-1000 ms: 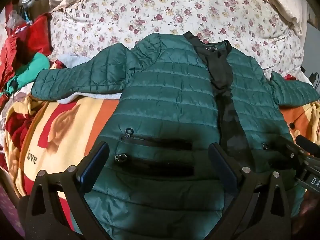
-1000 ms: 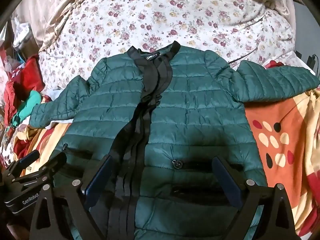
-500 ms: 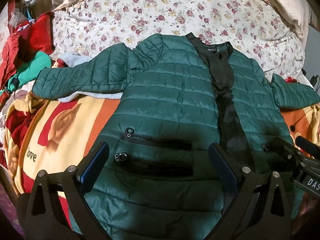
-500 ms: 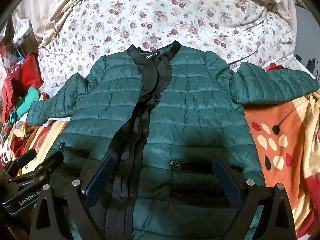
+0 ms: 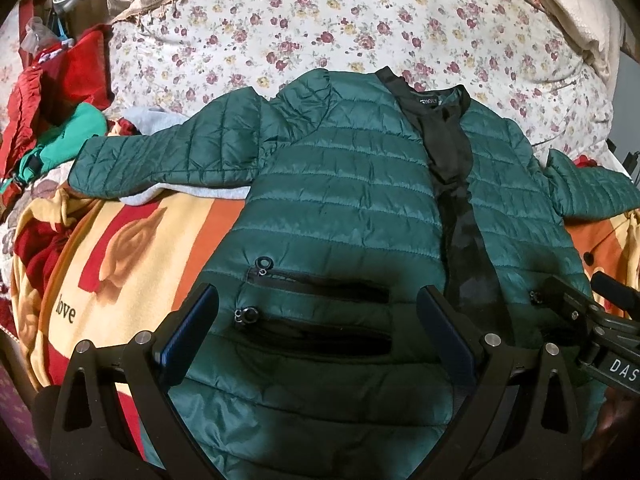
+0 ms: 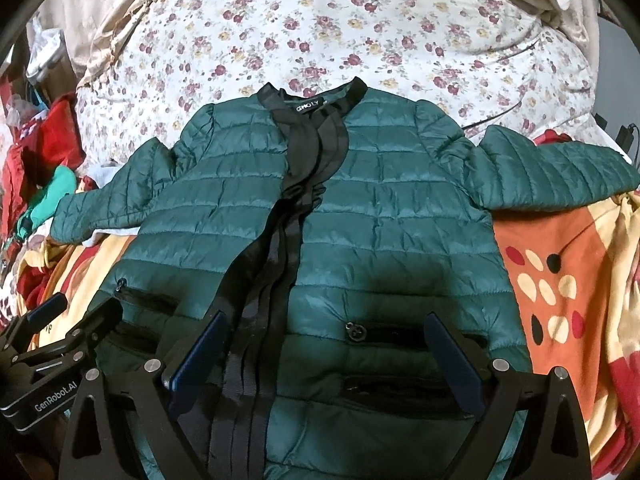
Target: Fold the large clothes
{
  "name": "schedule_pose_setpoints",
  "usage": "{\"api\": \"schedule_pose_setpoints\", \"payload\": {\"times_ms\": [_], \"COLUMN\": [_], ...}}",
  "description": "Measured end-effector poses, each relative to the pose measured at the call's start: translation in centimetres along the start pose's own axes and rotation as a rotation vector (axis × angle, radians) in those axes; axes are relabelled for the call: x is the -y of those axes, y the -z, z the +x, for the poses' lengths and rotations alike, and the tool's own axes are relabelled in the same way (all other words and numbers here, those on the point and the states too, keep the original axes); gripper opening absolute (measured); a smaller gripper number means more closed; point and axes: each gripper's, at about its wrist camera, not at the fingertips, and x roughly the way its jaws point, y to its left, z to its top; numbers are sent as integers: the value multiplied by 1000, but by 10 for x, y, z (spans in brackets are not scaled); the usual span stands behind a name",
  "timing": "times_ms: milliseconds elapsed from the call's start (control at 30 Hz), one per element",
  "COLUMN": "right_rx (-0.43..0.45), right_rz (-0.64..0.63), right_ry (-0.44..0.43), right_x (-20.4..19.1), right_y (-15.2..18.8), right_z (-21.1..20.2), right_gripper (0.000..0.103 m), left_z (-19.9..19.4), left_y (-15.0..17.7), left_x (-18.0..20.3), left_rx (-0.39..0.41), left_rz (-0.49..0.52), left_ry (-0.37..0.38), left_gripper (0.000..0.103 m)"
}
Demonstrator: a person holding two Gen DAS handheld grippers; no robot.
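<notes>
— Where do the grippers stand?
— The left gripper [image 5: 318, 326] and right gripper [image 6: 324, 354] both gape wide, holding nothing, above the hem.
— And the green jacket [image 6: 360, 216]?
— Spread flat, front up, sleeves out, on the orange blanket [image 6: 560, 248]; the floral quilt [image 5: 360, 20] lies beyond.

Jacket [image 5: 344, 208] lying front-up on a blanket [image 5: 132, 240], collar reaching onto the quilt [image 5: 320, 24] behind, sleeves stretching out left and right, a clothes pile [image 5: 44, 120] sitting beyond the left sleeve, left gripper [image 5: 318, 326] and right gripper [image 6: 324, 352] hovering side by side over the hem
</notes>
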Motion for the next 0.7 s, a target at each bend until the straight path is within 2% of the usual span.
{"api": "schedule_pose_setpoints", "payload": {"times_ms": [400, 700], "right_rx": [-4, -25], "right_rz": [2, -17], "right_ry": [-4, 18], "right_x": [-1, -4], "right_y": [-1, -4], "right_z": [2, 9], "right_gripper": [98, 98], "left_z": [2, 6], "left_y": [1, 0], "left_x": [1, 2], "left_rx": [7, -5], "left_rz": [21, 31], "left_ry": [-33, -24], "left_gripper": [100, 100]}}
